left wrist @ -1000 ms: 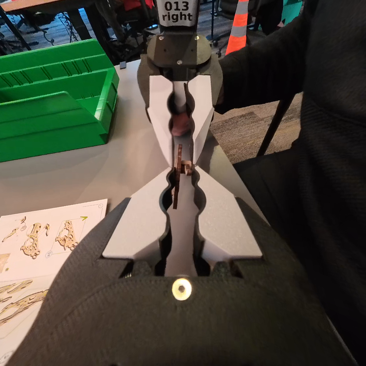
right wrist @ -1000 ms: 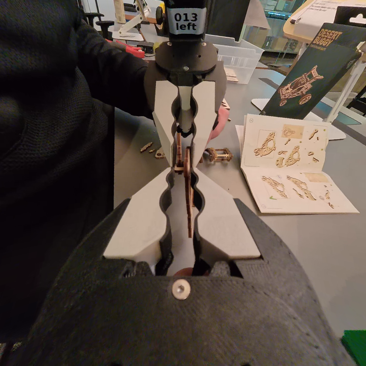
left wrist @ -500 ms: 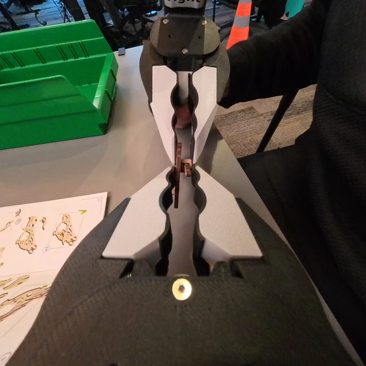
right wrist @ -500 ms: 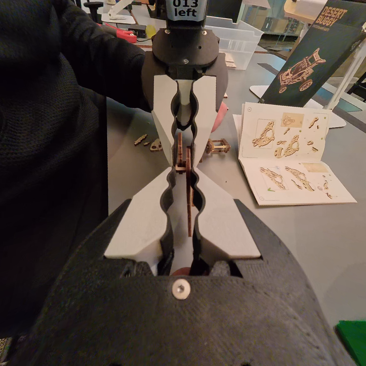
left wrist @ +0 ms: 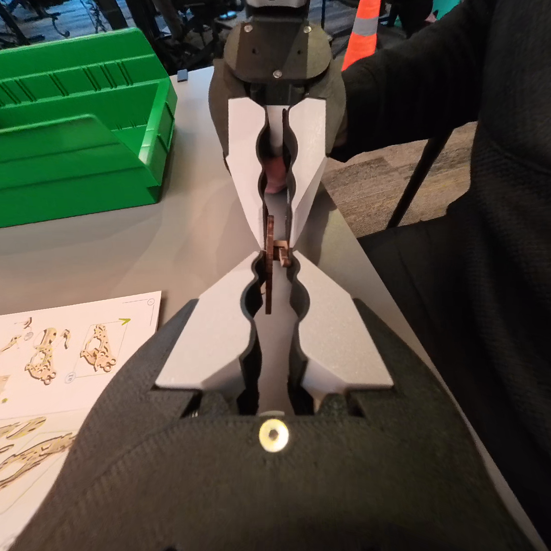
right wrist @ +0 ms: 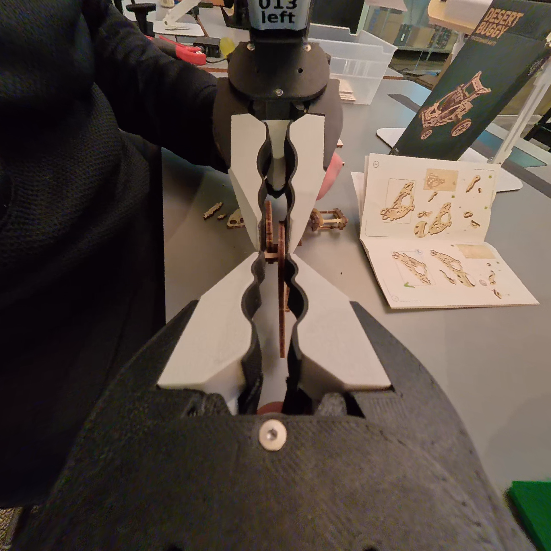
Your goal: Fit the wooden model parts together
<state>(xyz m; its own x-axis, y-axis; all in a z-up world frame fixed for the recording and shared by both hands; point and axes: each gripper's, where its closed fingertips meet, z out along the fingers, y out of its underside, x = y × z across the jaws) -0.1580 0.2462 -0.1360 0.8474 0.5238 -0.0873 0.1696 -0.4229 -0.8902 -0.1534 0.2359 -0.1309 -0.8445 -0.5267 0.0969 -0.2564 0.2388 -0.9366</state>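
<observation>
So the two thin dark-brown wooden plates (right wrist: 281,286) are edge-on, side by side, already bridged by a little pale wooden cross-peg (right wrist: 272,255), all held up over the near edge of the grey table (right wrist: 447,372). Looks like the joint is started but probably not pressed home; more loose wooden bits (right wrist: 226,216) and a small wooden frame sub-assembly (right wrist: 329,223) wait farther back near the open instruction booklet (right wrist: 432,232).

Both tools meet tip to tip, level, pointing straight at each other. The right gripper (right wrist: 274,262) is narrowed around the assembly, and the left gripper (left wrist: 275,256) likewise.
</observation>
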